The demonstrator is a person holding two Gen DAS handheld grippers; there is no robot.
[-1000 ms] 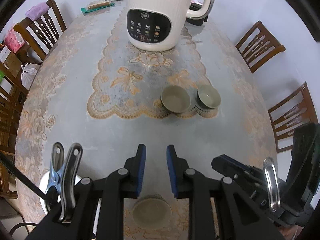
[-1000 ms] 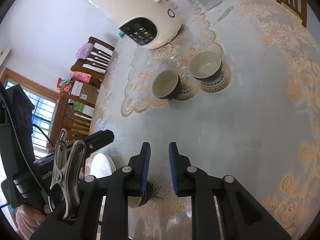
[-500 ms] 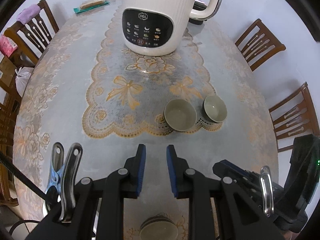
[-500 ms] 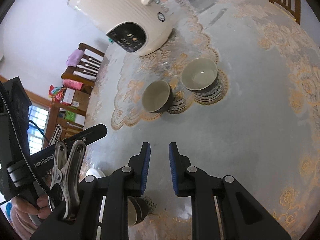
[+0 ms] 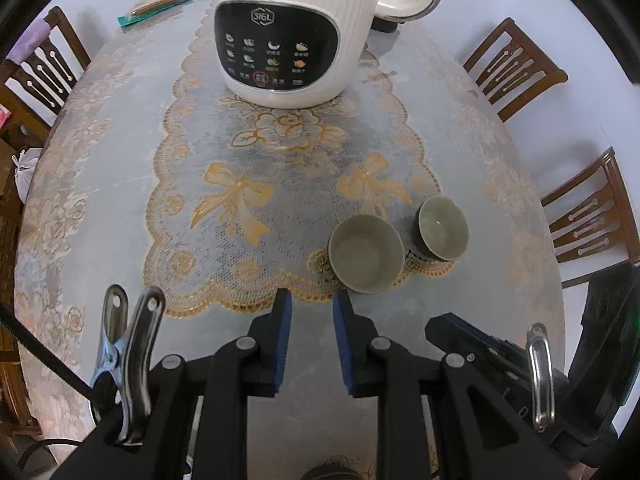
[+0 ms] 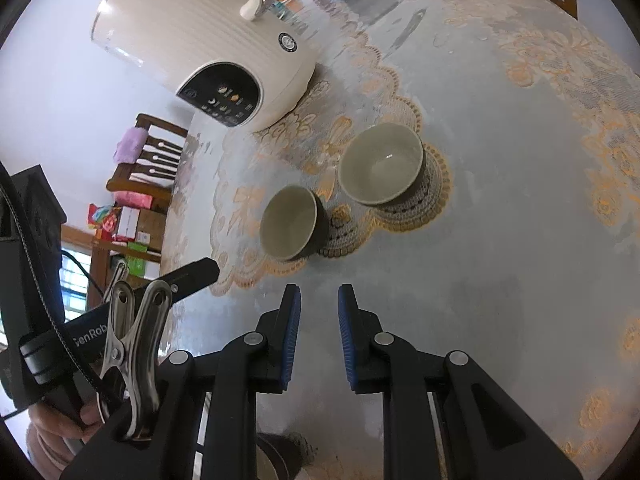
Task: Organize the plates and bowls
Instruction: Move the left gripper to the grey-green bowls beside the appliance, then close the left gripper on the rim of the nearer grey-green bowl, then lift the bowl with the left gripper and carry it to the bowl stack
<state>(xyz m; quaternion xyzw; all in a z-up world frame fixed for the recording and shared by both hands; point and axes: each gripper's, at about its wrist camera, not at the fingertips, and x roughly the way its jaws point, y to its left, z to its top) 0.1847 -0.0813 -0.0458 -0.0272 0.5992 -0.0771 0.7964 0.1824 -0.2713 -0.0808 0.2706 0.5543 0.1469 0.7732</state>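
Two grey-green bowls stand side by side on the lace runner. The nearer, larger-looking bowl (image 5: 366, 254) (image 6: 289, 228) sits just ahead and right of my left gripper (image 5: 311, 300). The other bowl (image 5: 442, 233) (image 6: 380, 169) sits on a crocheted coaster beside it. My left gripper is open and empty, low over the table. My right gripper (image 6: 319, 300) is open and empty, a short way in front of both bowls. A third bowl (image 5: 332, 472) (image 6: 276, 460) shows partly under the gripper bodies at the bottom edge.
A large cream electric kettle-like appliance (image 5: 288, 28) (image 6: 208, 60) stands on the runner beyond the bowls. Wooden chairs (image 5: 516, 68) ring the oval table (image 5: 100, 184). A green packet (image 5: 154, 4) lies at the far end. The other gripper's body (image 6: 120, 308) is at my left.
Both grippers have moved forward toward the two bowls and the appliance. The third bowl has slid back under the grippers, almost out of view. Jaws stay open.
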